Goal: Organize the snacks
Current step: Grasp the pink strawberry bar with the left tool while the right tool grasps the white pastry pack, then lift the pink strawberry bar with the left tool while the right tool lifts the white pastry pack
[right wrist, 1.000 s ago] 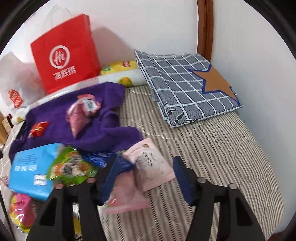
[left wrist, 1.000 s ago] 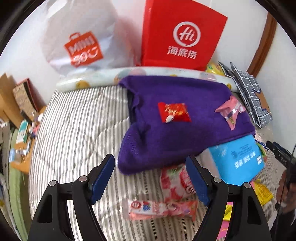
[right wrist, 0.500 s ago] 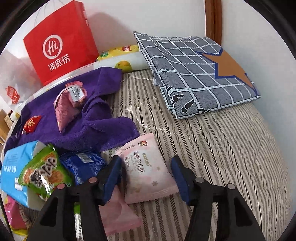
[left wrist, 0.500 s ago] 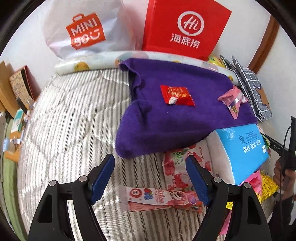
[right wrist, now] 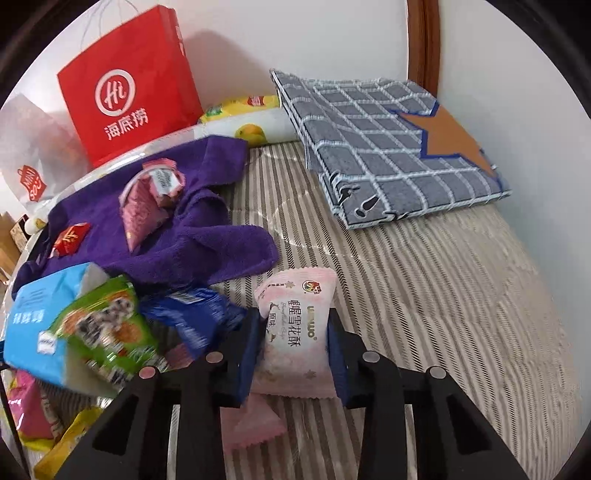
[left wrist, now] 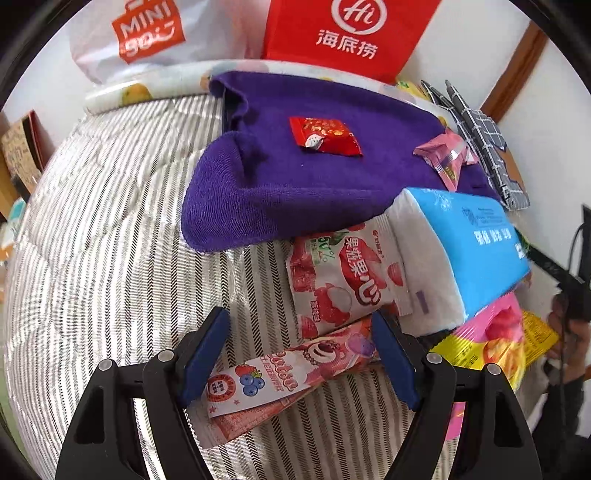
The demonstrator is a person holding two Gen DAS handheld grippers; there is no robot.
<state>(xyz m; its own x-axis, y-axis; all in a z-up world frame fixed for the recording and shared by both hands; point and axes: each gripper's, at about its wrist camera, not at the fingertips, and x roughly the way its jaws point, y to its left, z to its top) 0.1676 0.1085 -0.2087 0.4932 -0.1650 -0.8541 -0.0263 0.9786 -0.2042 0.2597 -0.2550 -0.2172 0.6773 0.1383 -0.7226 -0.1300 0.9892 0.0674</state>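
Observation:
Snack packets lie scattered on a striped bed. My left gripper (left wrist: pixel 299 354) is open, its fingers on either side of a long pink strawberry-and-blueberry snack bar (left wrist: pixel 284 380). A red-and-white lychee packet (left wrist: pixel 340 280) lies just beyond it. My right gripper (right wrist: pixel 293 354) is shut on a pale pink nougat packet (right wrist: pixel 295 325). A second pink packet (right wrist: pixel 251 424) lies under it. A green packet (right wrist: pixel 107 325) and a blue packet (right wrist: pixel 195 314) lie to its left.
A purple towel (left wrist: pixel 314 177) carries a red candy packet (left wrist: pixel 325 136) and a pink packet (left wrist: pixel 447 158). A blue tissue pack (left wrist: pixel 469 251) lies right of the lychee packet. A red paper bag (right wrist: pixel 125 81), a white bag (left wrist: pixel 147 29) and a folded checked cloth (right wrist: pixel 388 140) stand at the back.
My left gripper has moved forward and down over the long pink bar. My right gripper has closed on the pale pink nougat packet.

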